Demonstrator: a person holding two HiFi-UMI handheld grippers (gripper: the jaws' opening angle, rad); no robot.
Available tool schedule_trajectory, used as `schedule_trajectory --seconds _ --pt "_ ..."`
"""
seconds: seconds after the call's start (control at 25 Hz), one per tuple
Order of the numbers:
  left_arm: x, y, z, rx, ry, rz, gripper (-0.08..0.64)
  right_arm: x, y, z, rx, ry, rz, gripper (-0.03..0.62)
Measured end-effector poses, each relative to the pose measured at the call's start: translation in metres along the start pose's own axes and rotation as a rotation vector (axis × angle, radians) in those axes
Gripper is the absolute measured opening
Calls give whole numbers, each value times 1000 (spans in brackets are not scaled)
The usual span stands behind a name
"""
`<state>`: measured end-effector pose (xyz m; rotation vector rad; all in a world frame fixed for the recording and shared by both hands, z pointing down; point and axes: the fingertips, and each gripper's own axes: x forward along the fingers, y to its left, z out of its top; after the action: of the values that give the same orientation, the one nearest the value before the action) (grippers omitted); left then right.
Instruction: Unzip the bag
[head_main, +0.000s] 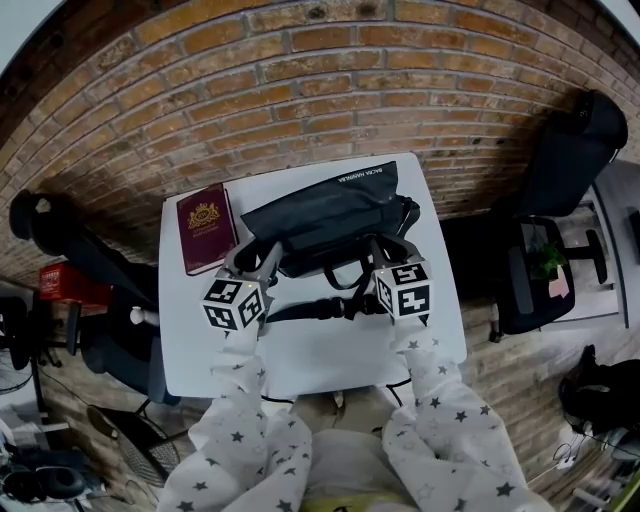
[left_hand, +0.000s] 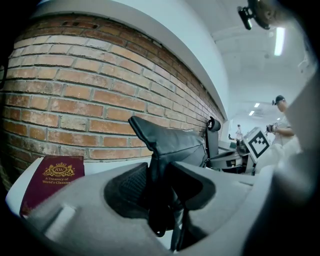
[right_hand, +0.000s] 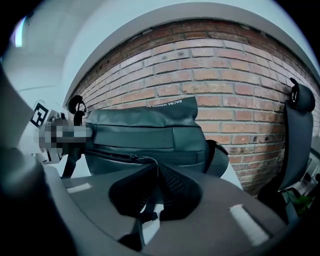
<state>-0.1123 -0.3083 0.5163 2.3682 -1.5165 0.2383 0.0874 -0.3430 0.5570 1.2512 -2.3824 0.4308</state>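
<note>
A black bag lies at the back of the white table, its zipper line facing me. My left gripper is shut on a fold of fabric at the bag's left end; in the left gripper view the bag rises from between the pads of that gripper. My right gripper sits at the bag's right front. In the right gripper view it is shut on the zipper pull, whose slider sits on the bag just beyond the pads.
A maroon book lies left of the bag, near the table's left edge. The bag's strap trails across the table towards me. A brick wall backs the table. A black office chair stands to the right.
</note>
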Motion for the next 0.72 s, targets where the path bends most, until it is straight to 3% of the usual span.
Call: schedule_trajectory --seconds 0.24,0.72 --pt "1 -1 0 -4 -3 3 140 -3 -19 -1 61 -2 -83 18" --pt "0 2 0 -4 -14 19 140 -11 -56 -1 99 -8 -162 18"
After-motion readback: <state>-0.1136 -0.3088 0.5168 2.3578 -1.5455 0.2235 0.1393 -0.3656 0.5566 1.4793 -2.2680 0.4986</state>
